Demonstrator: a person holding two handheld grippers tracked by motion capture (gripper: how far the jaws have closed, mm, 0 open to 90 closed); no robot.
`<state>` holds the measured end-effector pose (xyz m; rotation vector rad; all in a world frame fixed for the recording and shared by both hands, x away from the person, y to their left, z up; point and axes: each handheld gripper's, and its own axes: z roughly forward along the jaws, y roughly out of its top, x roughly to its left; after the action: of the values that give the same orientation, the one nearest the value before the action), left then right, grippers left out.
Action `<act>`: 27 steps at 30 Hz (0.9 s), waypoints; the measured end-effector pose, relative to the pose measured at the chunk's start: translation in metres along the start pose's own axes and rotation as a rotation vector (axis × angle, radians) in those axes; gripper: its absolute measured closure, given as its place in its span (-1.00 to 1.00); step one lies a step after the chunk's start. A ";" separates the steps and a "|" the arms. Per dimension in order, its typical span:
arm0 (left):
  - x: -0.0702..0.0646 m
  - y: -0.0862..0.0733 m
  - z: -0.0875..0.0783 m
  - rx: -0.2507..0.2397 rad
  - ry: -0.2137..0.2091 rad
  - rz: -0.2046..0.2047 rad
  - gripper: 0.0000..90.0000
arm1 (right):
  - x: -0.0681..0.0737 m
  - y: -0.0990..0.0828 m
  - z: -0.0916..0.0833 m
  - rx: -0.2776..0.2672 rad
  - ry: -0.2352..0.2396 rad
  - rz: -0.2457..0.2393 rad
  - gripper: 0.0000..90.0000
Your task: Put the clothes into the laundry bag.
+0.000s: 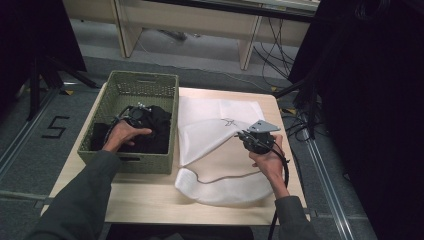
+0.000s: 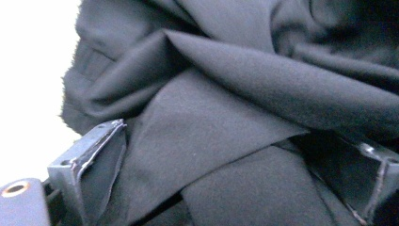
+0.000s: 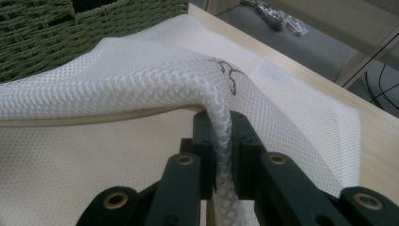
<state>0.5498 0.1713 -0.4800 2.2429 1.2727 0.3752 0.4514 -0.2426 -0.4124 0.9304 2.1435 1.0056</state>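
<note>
Pale wooden table (image 1: 150, 200) across the middle of the high view, grey floor around it. White mesh bag (image 1: 215, 130) spread over the table's centre and right, one edge lifted off the wood, a folded end lying toward the lower middle of the frame. Green woven basket (image 1: 142, 82) at left of centre, just beside the bag, black cloth (image 1: 159, 125) bundled inside. Seen again along the upper left edge of the right gripper view, the basket's wall (image 3: 56, 28) behind the raised mesh (image 3: 141, 80).

Left gripper (image 1: 137, 114) lowered into the basket at the frame's left, hand wrapped over its body. In the left gripper view, jaws set wide at lower left and lower right, folds of black cloth (image 2: 226, 141) lying between and against them, pads not pressing together on it; no grip visible.

Right gripper (image 1: 242, 134) right of centre in the high view, grey plate on top. In the right gripper view, right gripper (image 3: 221, 136) pinched tight on a narrow fold of the mesh bag's edge, fabric rising out of the jaws and arching away toward the upper left.
</note>
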 end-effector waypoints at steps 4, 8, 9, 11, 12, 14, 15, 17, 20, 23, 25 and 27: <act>0.001 -0.005 0.003 0.001 -0.042 -0.031 -0.80 | 0.000 0.001 -0.001 -0.001 -0.001 0.001 0.84; 0.005 -0.008 0.010 0.026 -0.020 -0.097 -0.90 | 0.000 0.001 -0.001 0.015 0.008 -0.002 0.84; 0.005 -0.008 0.014 0.016 -0.013 -0.129 -0.99 | 0.000 0.001 -0.001 0.004 -0.001 -0.007 0.84; 0.005 -0.008 0.017 0.031 -0.033 -0.178 -1.00 | 0.001 0.001 -0.001 0.013 0.004 0.000 0.84; 0.006 -0.008 0.016 0.032 -0.031 -0.174 -1.00 | 0.001 0.001 -0.001 0.008 0.000 0.001 0.84; 0.005 -0.006 0.015 0.041 -0.033 -0.182 -0.93 | 0.001 0.001 -0.001 0.002 0.000 -0.005 0.84; 0.005 -0.006 0.013 0.041 -0.030 -0.188 -0.82 | 0.001 0.001 -0.001 0.004 0.001 -0.005 0.84; 0.005 -0.007 0.012 0.026 -0.028 -0.198 -0.67 | 0.002 0.001 -0.001 0.008 0.003 0.006 0.84; 0.005 -0.006 0.006 0.017 -0.057 -0.209 -0.23 | 0.000 0.001 -0.001 -0.007 -0.002 -0.004 0.84; 0.003 -0.003 0.002 0.016 -0.064 -0.088 0.16 | -0.001 0.001 -0.001 -0.006 -0.002 -0.005 0.84; 0.002 -0.003 0.003 -0.002 -0.067 -0.062 0.29 | -0.001 0.001 0.000 -0.008 -0.002 -0.002 0.84; 0.002 -0.002 0.001 -0.012 -0.064 -0.047 0.39 | 0.002 0.001 0.000 -0.008 -0.007 0.005 0.84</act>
<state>0.5499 0.1732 -0.4816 2.1933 1.2840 0.2906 0.4510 -0.2408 -0.4122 0.9344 2.1307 1.0118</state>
